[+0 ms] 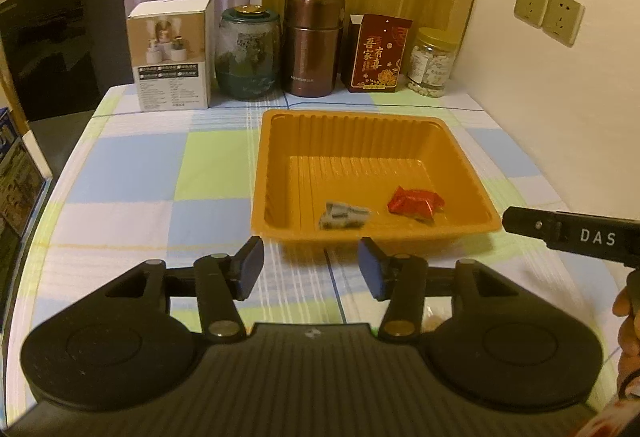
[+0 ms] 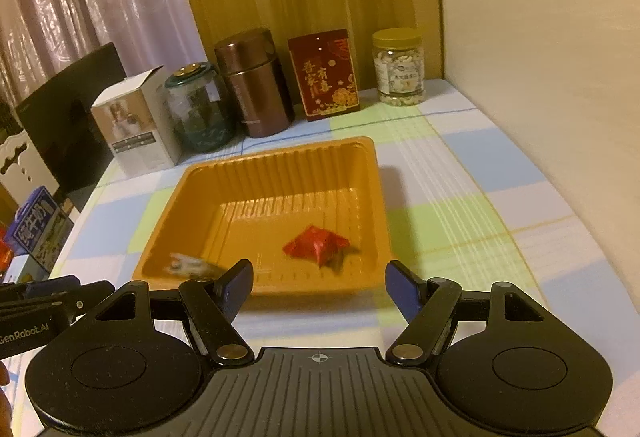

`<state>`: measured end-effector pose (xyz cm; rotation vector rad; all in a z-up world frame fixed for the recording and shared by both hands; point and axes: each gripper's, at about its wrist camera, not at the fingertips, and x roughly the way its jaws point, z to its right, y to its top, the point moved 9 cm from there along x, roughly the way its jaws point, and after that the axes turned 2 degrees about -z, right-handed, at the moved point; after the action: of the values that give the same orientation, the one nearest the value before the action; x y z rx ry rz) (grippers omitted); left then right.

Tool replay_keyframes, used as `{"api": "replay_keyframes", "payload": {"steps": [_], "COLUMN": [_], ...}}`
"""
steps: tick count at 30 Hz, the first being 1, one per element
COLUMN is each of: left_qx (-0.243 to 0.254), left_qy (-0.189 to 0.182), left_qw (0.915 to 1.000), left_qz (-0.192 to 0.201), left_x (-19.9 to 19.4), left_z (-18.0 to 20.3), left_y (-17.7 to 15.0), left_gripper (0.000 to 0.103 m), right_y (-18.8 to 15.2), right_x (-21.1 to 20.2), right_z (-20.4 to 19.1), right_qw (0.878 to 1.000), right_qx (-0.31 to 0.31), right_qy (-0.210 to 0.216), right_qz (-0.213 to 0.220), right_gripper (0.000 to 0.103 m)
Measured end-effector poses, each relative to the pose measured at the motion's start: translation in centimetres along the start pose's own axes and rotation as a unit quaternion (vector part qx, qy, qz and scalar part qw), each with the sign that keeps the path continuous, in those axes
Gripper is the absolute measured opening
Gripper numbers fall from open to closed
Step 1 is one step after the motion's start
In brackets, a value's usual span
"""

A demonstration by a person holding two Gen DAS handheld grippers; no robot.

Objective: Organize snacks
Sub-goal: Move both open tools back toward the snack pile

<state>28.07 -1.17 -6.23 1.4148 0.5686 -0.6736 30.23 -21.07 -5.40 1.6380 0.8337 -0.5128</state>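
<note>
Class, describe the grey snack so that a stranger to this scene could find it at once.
Start at the orange tray in the middle of the checked tablecloth. Two wrapped snacks lie on its floor near the front wall. The grey snack is the pale, dull one on the left, apart from the shiny red snack to its right.

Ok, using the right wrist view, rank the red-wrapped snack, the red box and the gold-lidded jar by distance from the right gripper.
From the right gripper:
1. Red-wrapped snack, in the orange tray.
2. Red box, back row.
3. Gold-lidded jar, back right by the wall.
</note>
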Motion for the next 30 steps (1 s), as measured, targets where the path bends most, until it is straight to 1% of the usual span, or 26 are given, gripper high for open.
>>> {"api": "replay_keyframes", "payload": {"steps": [5,9,10,12,17,23,27,30], "left_qx": [-0.022,-0.033,-0.035,-0.034,-0.043,-0.041,-0.033,-0.03], "left_qy": [-0.007,-0.01,-0.011,-0.011,-0.015,-0.007,-0.005,-0.006], "left_qw": [0.9997,0.9994,0.9993,0.9993,0.999,0.9991,0.9994,0.9995], "left_qz": [-0.003,-0.004,-0.005,-0.003,0.003,0.01,0.008,0.001], "left_x": [-2.7,-4.6,-5.0,-5.9,-7.8,-9.5,-10.1,-10.1], "left_z": [0.0,-0.1,-0.1,0.1,0.0,-0.3,-0.4,-0.2], "left_y": [-2.4,-4.3,-4.6,-5.5,-6.9,-8.7,-10.0,-10.9], "left_gripper": [0.055,0.056,0.057,0.062,0.064,0.071,0.076,0.076], "right_y": [-1.9,-3.7,-4.1,-5.0,-7.0,-9.5,-11.3,-12.6], "right_x": [-3.2,-5.1,-5.5,-6.2,-7.9,-9.8,-10.8,-11.1], "right_z": [-0.7,-1.1,-1.2,-1.4,-1.5,-1.1,-0.8,-0.5], "right_qw": [1.0,1.0,1.0,1.0,1.0,1.0,1.0,0.999], "right_qx": [-0.002,-0.007,-0.006,-0.001,0.012,0.013,-0.001,-0.01], "right_qy": [-0.008,-0.014,-0.014,-0.012,-0.007,-0.015,-0.025,-0.031], "right_qz": [0.003,0.005,0.004,0.003,0.0,0.003,0.006,0.003], "right_gripper": [0.073,0.073,0.073,0.073,0.073,0.073,0.073,0.073]}}
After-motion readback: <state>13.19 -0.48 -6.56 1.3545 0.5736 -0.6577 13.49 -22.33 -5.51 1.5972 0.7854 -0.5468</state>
